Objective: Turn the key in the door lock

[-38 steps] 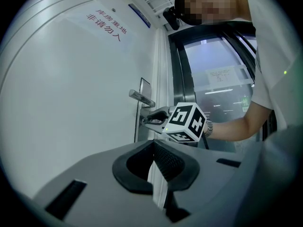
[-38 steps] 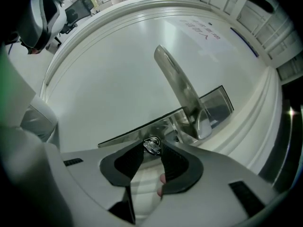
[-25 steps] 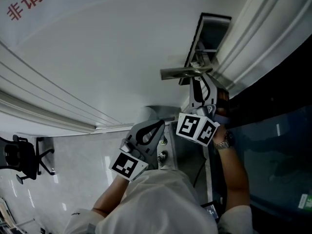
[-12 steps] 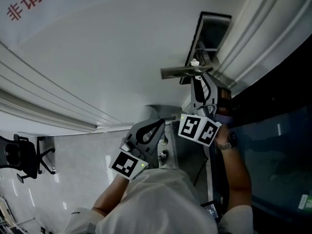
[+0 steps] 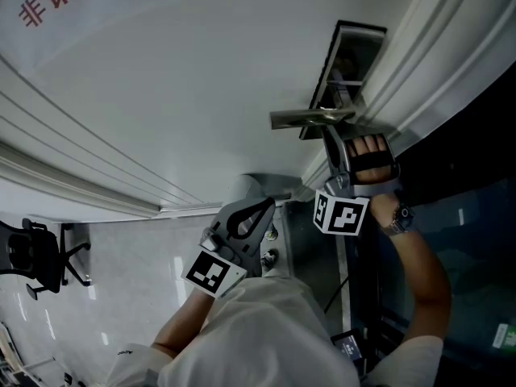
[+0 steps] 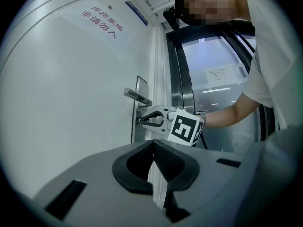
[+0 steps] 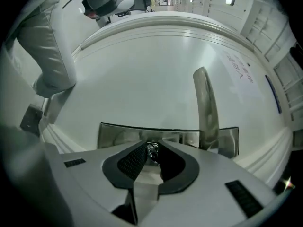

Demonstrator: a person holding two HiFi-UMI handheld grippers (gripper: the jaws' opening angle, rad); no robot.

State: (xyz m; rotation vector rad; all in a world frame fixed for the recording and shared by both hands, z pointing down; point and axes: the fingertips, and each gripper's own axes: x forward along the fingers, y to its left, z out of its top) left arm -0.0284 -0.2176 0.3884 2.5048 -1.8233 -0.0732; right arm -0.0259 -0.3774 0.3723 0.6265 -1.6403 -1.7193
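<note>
White door (image 5: 201,71): fills the field ahead of both sets of jaws, with red lettering (image 5: 56,2) on its upper part, well away from them.

Metal lock plate (image 7: 113,134): mounted on the door directly in front of the right jaws, seen as a long band across the right gripper view.

Lever handle (image 7: 206,108): projects from the plate just beside the right jaws. In the head view it lies across the plate immediately beyond their tips.

Right gripper (image 5: 330,138): held up against the lock plate, pointing roughly level at the door, with the hand (image 5: 371,156) and marker cube behind it. Its jaws have just been closing and now stand closed on the key, one pad to each side of it.

Left gripper (image 6: 153,143): held back from the door, well apart from the lock and lower than the right gripper in the head view. Its jaws meet at the tips with nothing between them. The right gripper and lock show beyond them in the left gripper view.

Key (image 7: 152,149): a small bright metal piece at the very tips of the right jaws, set into the lock plate beside the foot of the handle
</note>
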